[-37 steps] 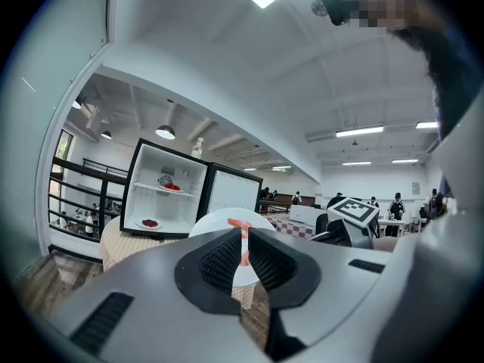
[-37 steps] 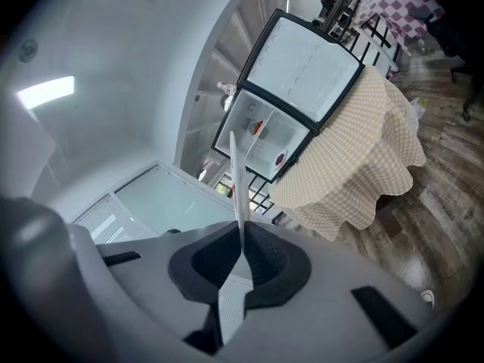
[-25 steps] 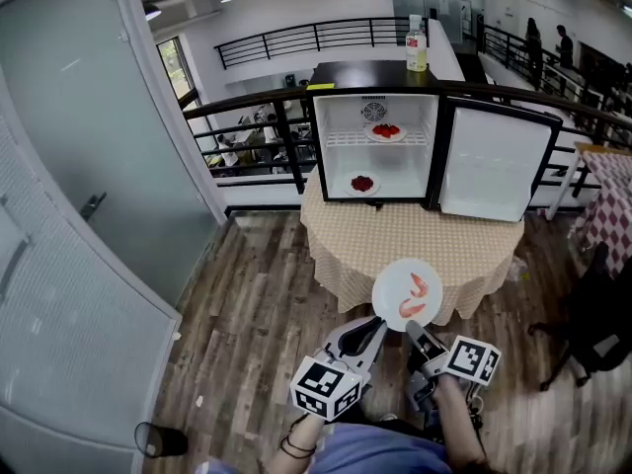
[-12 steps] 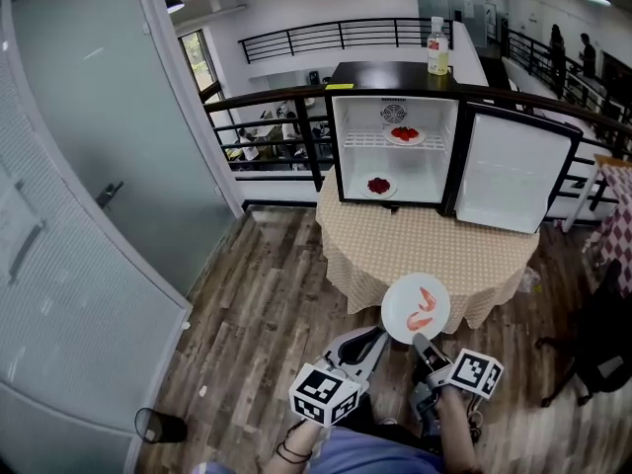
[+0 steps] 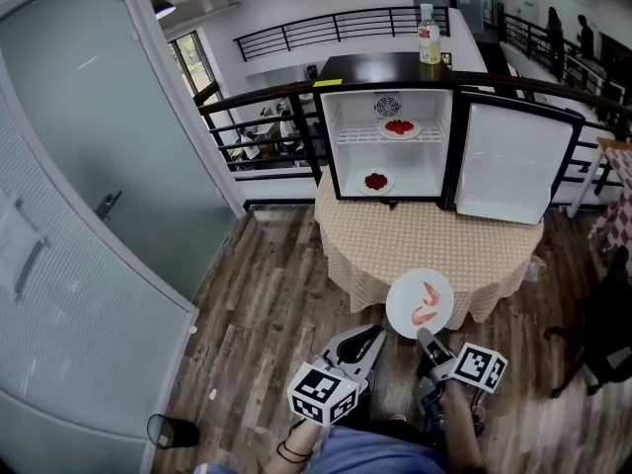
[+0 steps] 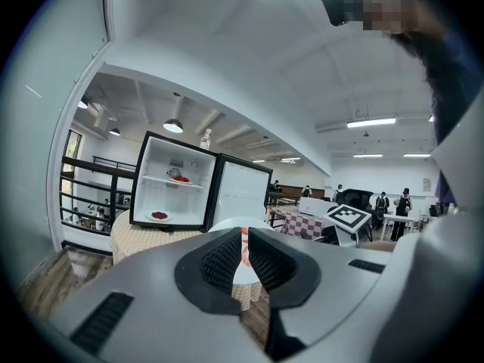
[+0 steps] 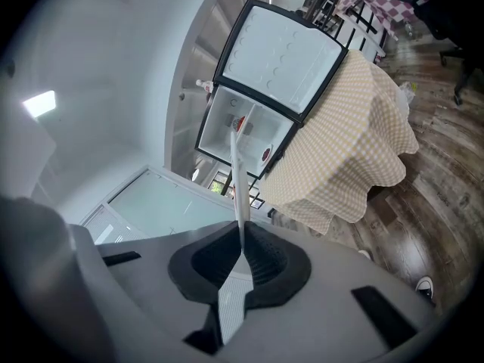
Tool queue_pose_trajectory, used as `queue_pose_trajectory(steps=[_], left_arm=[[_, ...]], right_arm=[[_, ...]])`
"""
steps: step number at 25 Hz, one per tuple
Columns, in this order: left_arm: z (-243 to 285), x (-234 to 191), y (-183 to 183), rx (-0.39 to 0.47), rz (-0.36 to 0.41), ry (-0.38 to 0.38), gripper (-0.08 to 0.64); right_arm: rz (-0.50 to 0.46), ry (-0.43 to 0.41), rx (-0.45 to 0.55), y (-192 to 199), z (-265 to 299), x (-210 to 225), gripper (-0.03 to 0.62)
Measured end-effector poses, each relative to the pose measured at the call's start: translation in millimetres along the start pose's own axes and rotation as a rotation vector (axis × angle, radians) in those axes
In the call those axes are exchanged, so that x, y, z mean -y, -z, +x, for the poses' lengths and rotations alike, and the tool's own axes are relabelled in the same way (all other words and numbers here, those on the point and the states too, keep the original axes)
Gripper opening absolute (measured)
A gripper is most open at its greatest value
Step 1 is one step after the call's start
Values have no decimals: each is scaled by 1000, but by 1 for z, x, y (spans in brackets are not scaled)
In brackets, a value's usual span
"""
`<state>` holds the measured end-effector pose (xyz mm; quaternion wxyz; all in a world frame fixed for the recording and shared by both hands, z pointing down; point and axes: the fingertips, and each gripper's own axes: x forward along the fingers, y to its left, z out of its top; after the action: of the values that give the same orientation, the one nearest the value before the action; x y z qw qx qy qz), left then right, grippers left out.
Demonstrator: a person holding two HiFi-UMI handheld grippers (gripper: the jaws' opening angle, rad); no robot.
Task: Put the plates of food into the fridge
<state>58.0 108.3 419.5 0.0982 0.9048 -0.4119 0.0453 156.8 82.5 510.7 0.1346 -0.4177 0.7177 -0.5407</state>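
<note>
A: Task's thing, where?
B: White plate (image 5: 420, 303) with two shrimp (image 5: 426, 304), up in the air over the near edge of the table (image 5: 434, 240), well apart from the fridge (image 5: 355, 161) at the far side.

A: Jaws?
B: Right gripper (image 5: 427, 342) pinching the plate's near rim; plate edge-on between the pads in the right gripper view. Left gripper (image 5: 373, 336) just left of the plate, jaws a narrow slit apart, nothing pinched, plate only seen through the gap.

A: Handling?
B: Probably stiff and light, with a smooth, slippery rim and breakable if dropped. One-rim pinch, so the far side likely to sag. Shrimp loose, likely to slide if tipped. Best kept level. Second hold on the left rim with the free gripper probably safer.

A: Containers?
B: Fridge open, door (image 5: 509, 161) swung out to the right. Upper shelf (image 5: 360, 136) carrying a plate of red food (image 5: 399, 127), sitting towards the right. Fridge floor holding a plate of dark red food (image 5: 375, 181), towards the left. Looks like bare room on the floor to its right. Bottle (image 5: 428, 38) standing on top of the fridge.

A: Risk?
B: Rim knocking the fridge frame or shelf on the way in, judging by the tight opening.
</note>
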Motion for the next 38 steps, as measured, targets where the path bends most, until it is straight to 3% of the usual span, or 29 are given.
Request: queue_pose_trajectory(steps=[13,30,38], left_arm=[[63,-55,-6,-9,-14,58,34],[143,-231,-51,-2,-53,114,34],[174,-293,-61,3,-61,170,34]], right_arm=[[23,44,7,-38,56,12,23],[59,119,22,-92,216,-1,23],[72,178,56,-109,272,2,23]])
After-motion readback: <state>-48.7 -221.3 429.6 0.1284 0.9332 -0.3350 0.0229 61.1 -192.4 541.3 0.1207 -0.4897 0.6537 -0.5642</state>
